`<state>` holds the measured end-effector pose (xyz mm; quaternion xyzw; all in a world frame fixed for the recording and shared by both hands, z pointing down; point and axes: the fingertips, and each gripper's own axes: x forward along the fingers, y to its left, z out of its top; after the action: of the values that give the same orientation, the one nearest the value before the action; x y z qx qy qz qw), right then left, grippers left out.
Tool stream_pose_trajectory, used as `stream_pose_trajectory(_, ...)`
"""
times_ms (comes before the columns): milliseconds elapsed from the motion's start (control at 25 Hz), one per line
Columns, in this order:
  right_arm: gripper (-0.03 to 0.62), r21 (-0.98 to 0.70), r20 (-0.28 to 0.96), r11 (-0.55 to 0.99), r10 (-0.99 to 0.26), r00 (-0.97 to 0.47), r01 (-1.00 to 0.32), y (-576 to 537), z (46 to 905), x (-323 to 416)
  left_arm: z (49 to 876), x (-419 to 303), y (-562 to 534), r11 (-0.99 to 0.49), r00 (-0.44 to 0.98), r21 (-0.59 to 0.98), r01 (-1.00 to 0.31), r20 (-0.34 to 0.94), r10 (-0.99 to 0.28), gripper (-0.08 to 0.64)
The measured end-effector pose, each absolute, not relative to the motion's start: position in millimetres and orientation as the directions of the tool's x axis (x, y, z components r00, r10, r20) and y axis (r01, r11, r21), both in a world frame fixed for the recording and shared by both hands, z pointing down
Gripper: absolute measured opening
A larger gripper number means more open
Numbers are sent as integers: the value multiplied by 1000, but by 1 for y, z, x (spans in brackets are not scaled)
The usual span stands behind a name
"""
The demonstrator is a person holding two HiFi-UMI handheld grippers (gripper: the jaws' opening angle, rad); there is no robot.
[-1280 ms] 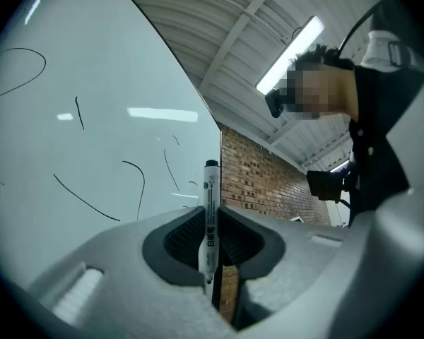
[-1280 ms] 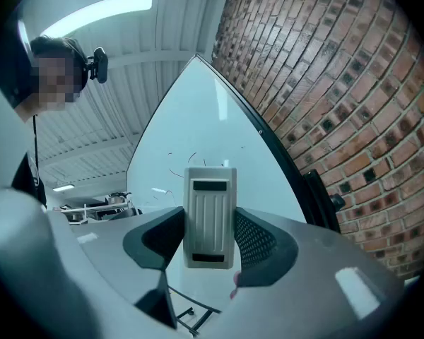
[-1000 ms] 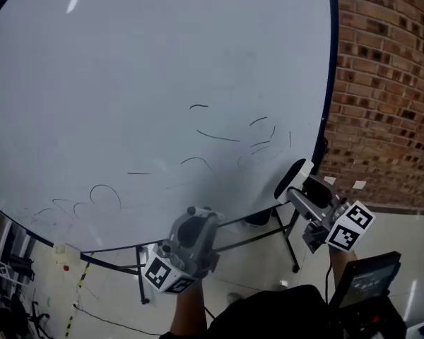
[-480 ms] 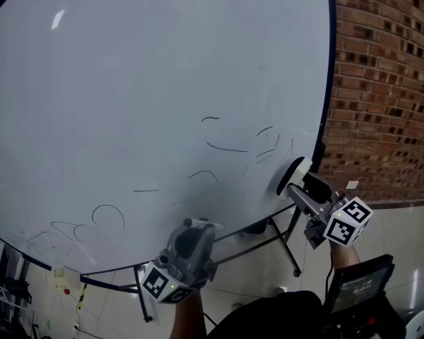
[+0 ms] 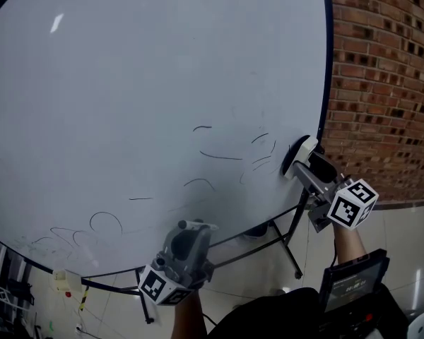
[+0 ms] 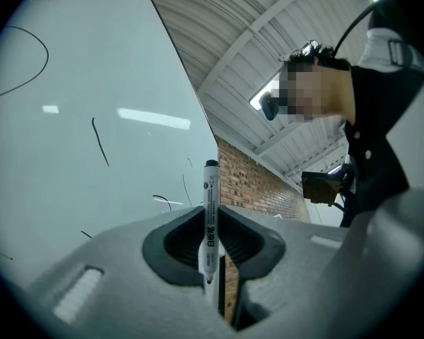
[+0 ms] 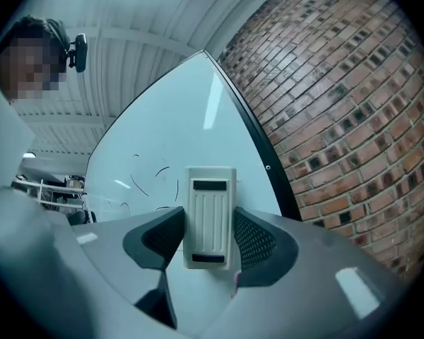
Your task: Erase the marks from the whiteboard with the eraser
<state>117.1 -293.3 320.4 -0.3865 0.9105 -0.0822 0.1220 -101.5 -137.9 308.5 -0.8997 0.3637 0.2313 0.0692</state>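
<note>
The whiteboard (image 5: 127,69) fills most of the head view, with thin black marks (image 5: 219,154) at its lower middle and more marks (image 5: 92,224) at lower left. My right gripper (image 5: 304,157) is shut on a white eraser (image 5: 297,154) with a black pad, held against the board near its right edge, just right of the marks. From the right gripper view the eraser (image 7: 210,217) stands upright between the jaws. My left gripper (image 5: 187,233) hangs below the board, shut on a white marker (image 6: 210,224) that points up.
A brick wall (image 5: 381,83) stands right of the board. The board's dark stand legs (image 5: 283,235) reach down to a pale floor (image 5: 268,274). A black device (image 5: 353,284) hangs at my lower right. A person's head and dark sleeve show in both gripper views.
My right gripper has risen with the eraser, from below the board's lower right edge up to the board's surface beside the marks. The left gripper has dropped slightly.
</note>
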Motion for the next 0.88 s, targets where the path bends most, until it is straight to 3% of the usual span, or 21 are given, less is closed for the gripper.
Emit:
stream_pose_trajectory(440, 227, -177, -7, 805, -577, -817, -567, -253, 379, 12, 312, -111, -140, -719, 628, 46, -693, -452, -634, 58)
stream_pose_trajectory(880, 225, -176, -170, 674, -739, -652, -718, -299, 281, 122, 310, -110, -141, -724, 632, 39, -689, -457, -626, 57)
